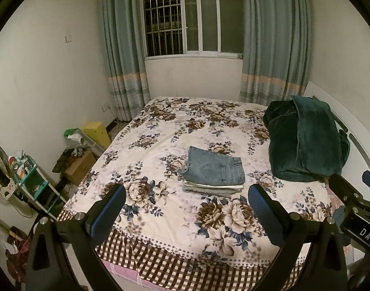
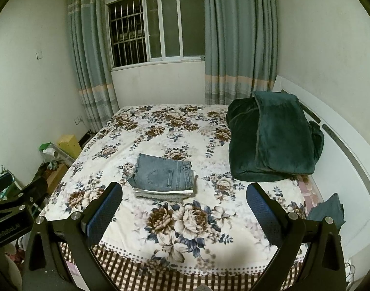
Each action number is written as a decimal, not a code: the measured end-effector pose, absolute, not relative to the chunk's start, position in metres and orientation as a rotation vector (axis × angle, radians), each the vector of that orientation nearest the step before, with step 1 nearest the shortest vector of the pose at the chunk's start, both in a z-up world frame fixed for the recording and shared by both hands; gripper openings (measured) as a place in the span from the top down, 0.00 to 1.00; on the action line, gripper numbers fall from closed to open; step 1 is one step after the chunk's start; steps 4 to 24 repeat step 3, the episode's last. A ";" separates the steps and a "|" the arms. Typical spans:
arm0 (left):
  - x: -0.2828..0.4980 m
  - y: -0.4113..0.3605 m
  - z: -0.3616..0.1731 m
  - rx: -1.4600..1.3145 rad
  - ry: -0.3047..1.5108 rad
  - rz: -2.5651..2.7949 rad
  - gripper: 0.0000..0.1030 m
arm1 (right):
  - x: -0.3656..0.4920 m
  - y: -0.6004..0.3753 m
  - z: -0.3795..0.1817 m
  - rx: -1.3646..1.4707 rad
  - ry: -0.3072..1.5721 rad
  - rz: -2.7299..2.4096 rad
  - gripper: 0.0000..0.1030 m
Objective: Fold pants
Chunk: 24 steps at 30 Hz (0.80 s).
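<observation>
Both the left gripper point(image 1: 186, 208) and right gripper point(image 2: 183, 206) hang wide open and empty at the bed's near edge, the folded jeans point(image 1: 214, 169) lying ahead mid-bed, long axis left-right, marginally nearer the left.

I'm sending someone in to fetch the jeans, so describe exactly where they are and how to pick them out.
Start at the bed with the floral sheet under the barred window. Near its middle sits a small stack of folded clothes; the folded jeans are the top layer. They are faded blue denim with a back pocket showing, unlike the white and grey pieces beneath or the bulky dark green blanket by the headboard.
</observation>
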State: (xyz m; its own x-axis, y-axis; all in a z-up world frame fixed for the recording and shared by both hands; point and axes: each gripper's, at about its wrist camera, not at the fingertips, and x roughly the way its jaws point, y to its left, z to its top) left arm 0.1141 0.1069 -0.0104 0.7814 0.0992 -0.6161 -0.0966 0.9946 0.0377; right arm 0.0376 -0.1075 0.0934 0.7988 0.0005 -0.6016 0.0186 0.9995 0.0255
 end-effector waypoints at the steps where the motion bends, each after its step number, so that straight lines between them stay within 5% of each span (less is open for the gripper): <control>1: 0.114 0.106 -0.010 0.004 0.658 0.109 0.00 | 0.036 -0.108 0.093 0.032 0.646 -0.010 0.00; 24: 0.113 0.106 -0.009 0.005 0.650 0.115 0.00 | 0.038 -0.108 0.093 0.035 0.647 -0.008 0.00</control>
